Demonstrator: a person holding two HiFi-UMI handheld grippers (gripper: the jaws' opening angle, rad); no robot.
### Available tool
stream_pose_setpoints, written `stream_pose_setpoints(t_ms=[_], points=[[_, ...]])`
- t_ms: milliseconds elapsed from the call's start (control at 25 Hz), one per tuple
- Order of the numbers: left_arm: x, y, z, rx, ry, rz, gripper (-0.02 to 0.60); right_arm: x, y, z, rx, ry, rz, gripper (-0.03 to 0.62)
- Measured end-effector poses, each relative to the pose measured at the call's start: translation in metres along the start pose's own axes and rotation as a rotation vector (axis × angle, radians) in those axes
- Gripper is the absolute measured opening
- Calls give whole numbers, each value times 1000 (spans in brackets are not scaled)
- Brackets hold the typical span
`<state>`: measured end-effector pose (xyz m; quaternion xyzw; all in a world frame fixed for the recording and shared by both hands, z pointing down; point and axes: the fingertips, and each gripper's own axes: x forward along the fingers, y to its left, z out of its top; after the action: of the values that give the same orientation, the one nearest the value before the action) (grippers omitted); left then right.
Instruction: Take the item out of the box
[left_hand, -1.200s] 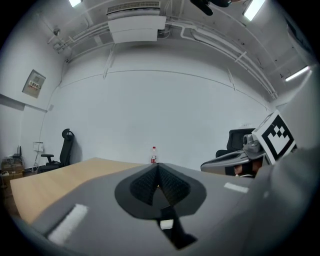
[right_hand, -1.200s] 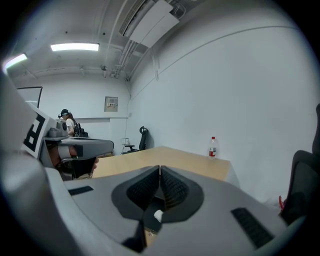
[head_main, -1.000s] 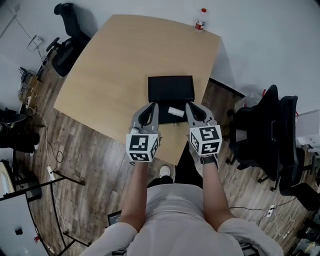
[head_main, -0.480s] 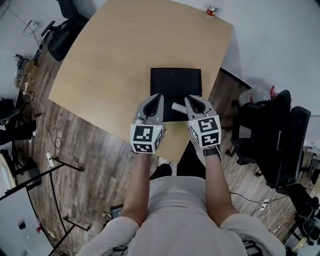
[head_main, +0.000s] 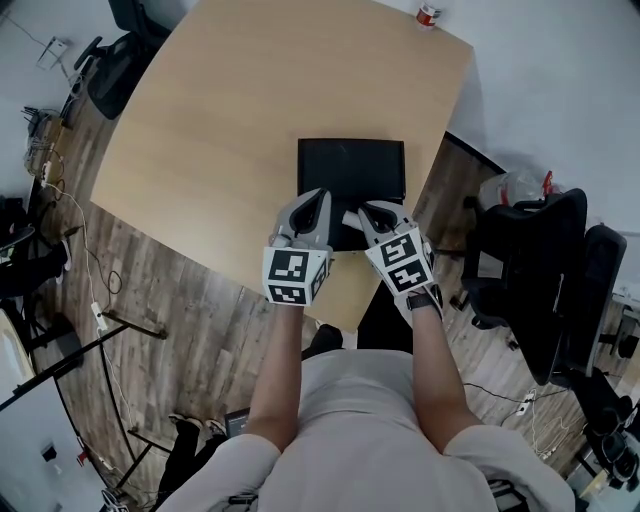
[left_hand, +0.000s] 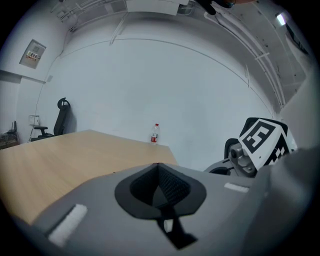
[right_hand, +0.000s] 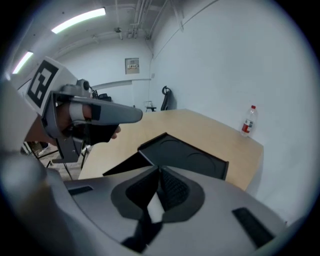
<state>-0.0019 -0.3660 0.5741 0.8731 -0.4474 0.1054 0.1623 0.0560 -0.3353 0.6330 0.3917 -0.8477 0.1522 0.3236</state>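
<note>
We hold the left gripper (head_main: 318, 197) just left of the head view's centre. Its jaws are pressed together with nothing between them, as the left gripper view shows. The right gripper (head_main: 369, 211) sits just to its right, tilted downward, its jaws likewise closed on nothing. Between the two tips lies the small white item (head_main: 351, 216), resting on the black surface at the lower edge of the black box (head_main: 350, 165); we cannot tell whether either tip touches it. The box lies open on the wooden table (head_main: 220, 130), near the table's lower right edge. A bottle (head_main: 428, 14) stands at the table's upper right corner, and black office chairs (head_main: 525, 260) fill the right of the frame.
</note>
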Motion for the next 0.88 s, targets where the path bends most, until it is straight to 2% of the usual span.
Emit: stream_pose_setpoints(t_ms=[240,440,520,880], points=[[10,4,-3,-1,8,7,6,15,11,-19,-122,119,94,15],[16,6,-5,-2,10,17,6,25,18,-34,-165,191,165,21],[18,6,-6,-2,10,21,6,28,20,-42,-186,221,187,64],[21,10,-4,-10,-4,59,6,46,26,-71,-268,327,279,149]])
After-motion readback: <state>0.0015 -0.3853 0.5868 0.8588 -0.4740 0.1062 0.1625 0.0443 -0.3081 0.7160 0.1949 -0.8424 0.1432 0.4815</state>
